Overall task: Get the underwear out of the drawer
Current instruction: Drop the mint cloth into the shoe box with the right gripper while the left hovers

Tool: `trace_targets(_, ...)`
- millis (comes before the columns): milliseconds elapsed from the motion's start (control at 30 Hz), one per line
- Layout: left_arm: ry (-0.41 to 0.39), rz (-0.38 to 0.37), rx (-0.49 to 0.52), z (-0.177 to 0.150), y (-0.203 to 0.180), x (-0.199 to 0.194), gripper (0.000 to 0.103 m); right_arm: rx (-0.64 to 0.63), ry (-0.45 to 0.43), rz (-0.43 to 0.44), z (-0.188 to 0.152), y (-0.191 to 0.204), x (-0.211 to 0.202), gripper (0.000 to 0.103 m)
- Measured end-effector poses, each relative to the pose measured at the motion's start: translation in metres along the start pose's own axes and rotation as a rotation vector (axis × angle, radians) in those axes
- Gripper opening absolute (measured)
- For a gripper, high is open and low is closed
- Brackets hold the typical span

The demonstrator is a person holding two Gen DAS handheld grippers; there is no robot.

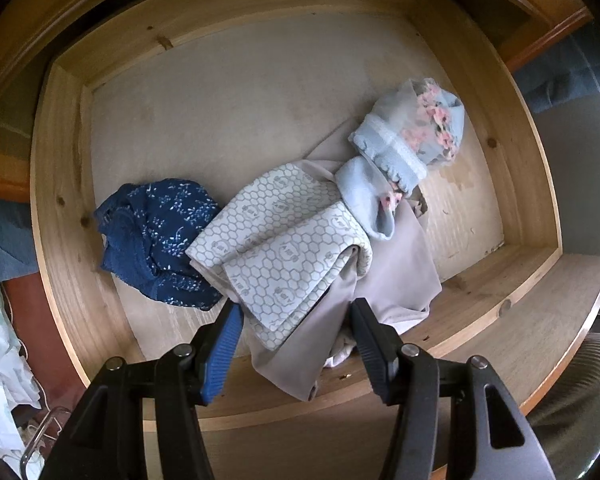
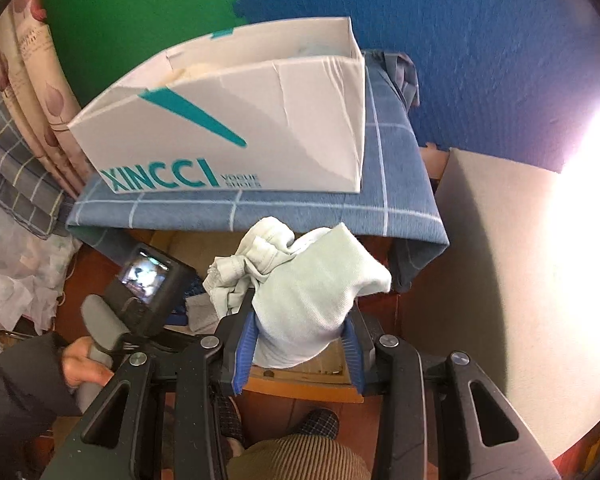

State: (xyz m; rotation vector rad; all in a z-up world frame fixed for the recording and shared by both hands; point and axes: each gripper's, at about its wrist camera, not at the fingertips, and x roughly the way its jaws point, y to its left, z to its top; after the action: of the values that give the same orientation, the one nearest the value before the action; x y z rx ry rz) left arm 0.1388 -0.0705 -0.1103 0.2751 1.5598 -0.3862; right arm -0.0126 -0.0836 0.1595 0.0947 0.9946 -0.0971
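Observation:
In the left wrist view the open wooden drawer [image 1: 496, 304] holds a navy floral pair [image 1: 160, 240], a folded white honeycomb-print pair [image 1: 284, 240], a pale blue floral pair [image 1: 412, 140] and a beige garment [image 1: 396, 276]. My left gripper [image 1: 296, 312] hangs open, pointing down over the honeycomb pair and the beige cloth, touching neither. In the right wrist view my right gripper [image 2: 300, 320] is shut on a bunched pale mint pair of underwear [image 2: 312, 280], held in the air below the white shoe box [image 2: 236, 120].
The white shoe box with teal lettering stands on a blue checked cloth [image 2: 300, 210] over a cabinet top. A hand [image 2: 84, 364] holds the left gripper's handle at the lower left. Curtains [image 2: 24, 80] hang left. A bright white wall [image 2: 540, 280] is at the right.

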Motion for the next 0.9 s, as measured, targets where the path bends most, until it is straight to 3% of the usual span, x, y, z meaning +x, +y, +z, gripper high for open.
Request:
trace_targets(500, 0.078, 0.035, 0.033, 0.036, -0.027, 0.011, 0.057, -0.082, -0.185, -0.019, 0.077, 0.009, -0.088, 0.035)
trace_targets(900, 0.183, 0.056, 0.04, 0.069, -0.036, 0.03, 0.058, -0.127, -0.218, -0.015, 0.129, 0.017, -0.102, 0.036)
